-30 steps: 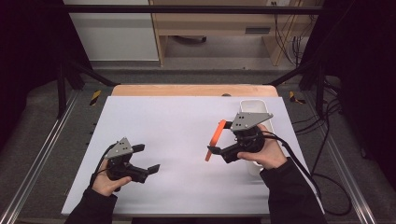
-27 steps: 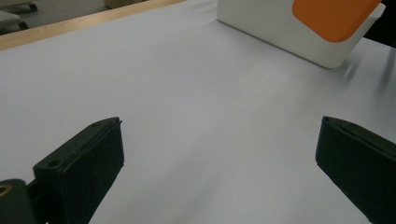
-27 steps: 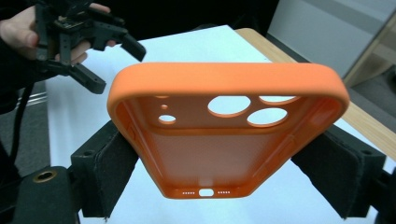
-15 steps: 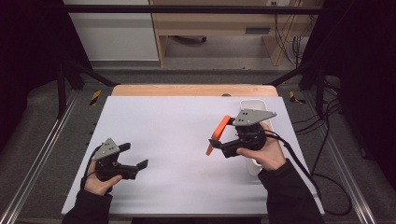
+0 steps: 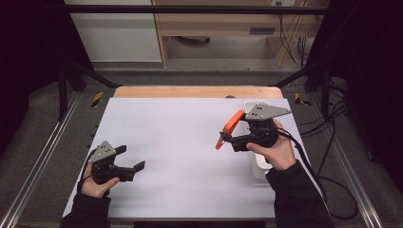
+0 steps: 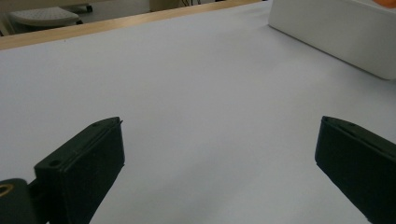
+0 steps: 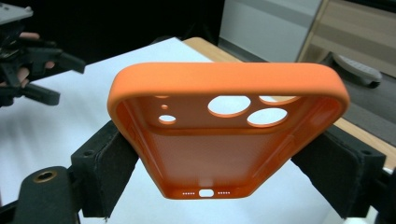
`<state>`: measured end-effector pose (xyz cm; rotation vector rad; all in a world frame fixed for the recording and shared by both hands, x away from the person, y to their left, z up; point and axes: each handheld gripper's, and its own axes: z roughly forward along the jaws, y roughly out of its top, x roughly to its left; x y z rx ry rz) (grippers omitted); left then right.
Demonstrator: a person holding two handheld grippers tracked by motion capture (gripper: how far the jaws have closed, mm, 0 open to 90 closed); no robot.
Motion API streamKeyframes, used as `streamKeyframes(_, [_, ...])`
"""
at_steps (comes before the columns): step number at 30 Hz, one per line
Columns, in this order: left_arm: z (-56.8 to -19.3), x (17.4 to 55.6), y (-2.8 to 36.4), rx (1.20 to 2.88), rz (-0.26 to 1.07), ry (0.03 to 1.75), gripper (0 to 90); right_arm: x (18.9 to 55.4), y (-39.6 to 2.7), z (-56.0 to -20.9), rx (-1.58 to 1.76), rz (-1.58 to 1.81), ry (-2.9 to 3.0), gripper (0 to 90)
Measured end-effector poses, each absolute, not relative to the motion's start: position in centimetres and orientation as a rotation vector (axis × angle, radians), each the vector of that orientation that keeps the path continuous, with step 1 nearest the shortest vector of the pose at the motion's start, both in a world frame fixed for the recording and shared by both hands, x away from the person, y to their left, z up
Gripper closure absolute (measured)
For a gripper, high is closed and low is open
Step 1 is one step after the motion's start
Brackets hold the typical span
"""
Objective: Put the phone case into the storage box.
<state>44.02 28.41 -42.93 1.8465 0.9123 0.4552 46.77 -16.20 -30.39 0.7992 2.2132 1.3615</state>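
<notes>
You are seeing no readable text, label, brand, number or sign on anything in these views.

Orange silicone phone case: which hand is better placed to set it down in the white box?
Right. The right gripper already clamps the orange silicone phone case beside the white box. The left gripper is open, empty, and far across the table.

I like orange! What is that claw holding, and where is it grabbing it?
The right claw holds an orange phone case by its two long sides, near the port end. The left claw holds nothing.
</notes>
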Motion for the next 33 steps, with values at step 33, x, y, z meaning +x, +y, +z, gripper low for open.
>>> streamKeyframes(33, [-43.7,44.3,29.1,1.852,0.488,0.933,0.5,48.5,-20.6,-27.6,1.009,1.305,2.036,15.8])
